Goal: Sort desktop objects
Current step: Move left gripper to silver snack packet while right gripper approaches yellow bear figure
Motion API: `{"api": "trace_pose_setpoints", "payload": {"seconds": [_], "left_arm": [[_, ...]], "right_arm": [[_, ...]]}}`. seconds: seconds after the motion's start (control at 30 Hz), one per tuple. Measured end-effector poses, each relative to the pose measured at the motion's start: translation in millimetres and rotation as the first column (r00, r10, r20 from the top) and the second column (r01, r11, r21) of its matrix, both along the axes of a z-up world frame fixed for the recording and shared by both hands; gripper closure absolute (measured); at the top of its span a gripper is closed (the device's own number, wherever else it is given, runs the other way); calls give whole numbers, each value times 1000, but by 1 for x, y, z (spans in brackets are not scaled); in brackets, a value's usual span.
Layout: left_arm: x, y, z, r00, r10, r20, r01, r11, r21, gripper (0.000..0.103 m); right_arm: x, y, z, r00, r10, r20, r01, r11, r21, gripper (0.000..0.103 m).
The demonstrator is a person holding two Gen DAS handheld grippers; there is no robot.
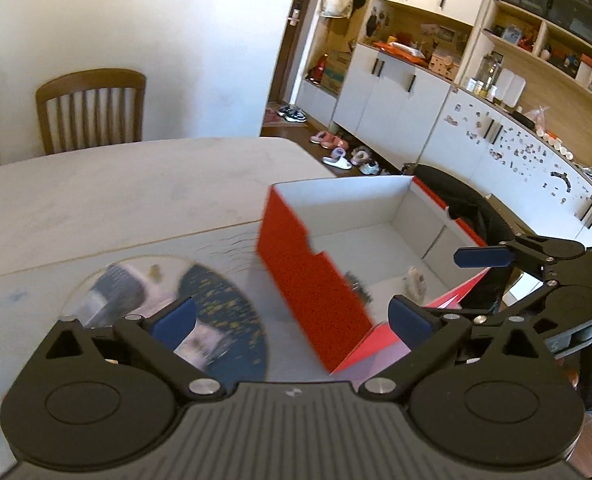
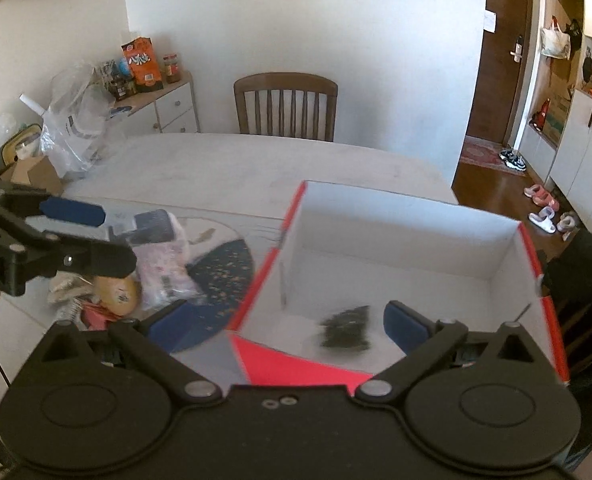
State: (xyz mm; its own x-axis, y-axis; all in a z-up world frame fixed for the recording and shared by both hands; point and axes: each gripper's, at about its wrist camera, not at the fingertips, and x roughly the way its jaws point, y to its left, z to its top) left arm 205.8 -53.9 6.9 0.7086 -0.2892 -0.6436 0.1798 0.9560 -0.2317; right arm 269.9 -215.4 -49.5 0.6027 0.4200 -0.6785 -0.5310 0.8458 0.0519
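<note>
Right wrist view: right gripper [image 2: 284, 324] over the red box [image 2: 407, 236], jaws wide, nothing between; dark clump [image 2: 345, 326] already on the box floor. Remaining clutter [image 2: 152, 264] heaped left of the box on the desk [image 2: 224, 168], nearer the left gripper [image 2: 76, 232], likewise wide and empty. Red box wall between heap and right jaws.

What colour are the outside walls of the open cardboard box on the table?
Red outside, white inside: the open cardboard box shows this best in the left wrist view.
</note>
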Motion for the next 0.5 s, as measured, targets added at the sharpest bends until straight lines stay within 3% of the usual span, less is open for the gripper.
{"api": "trace_pose_setpoints", "payload": {"seconds": [0.5], "left_arm": [[-62, 100, -26, 998, 51, 35, -51, 999, 16, 0]], "right_arm": [[-49, 93, -7, 995, -13, 99, 12, 1000, 18, 1]]}}
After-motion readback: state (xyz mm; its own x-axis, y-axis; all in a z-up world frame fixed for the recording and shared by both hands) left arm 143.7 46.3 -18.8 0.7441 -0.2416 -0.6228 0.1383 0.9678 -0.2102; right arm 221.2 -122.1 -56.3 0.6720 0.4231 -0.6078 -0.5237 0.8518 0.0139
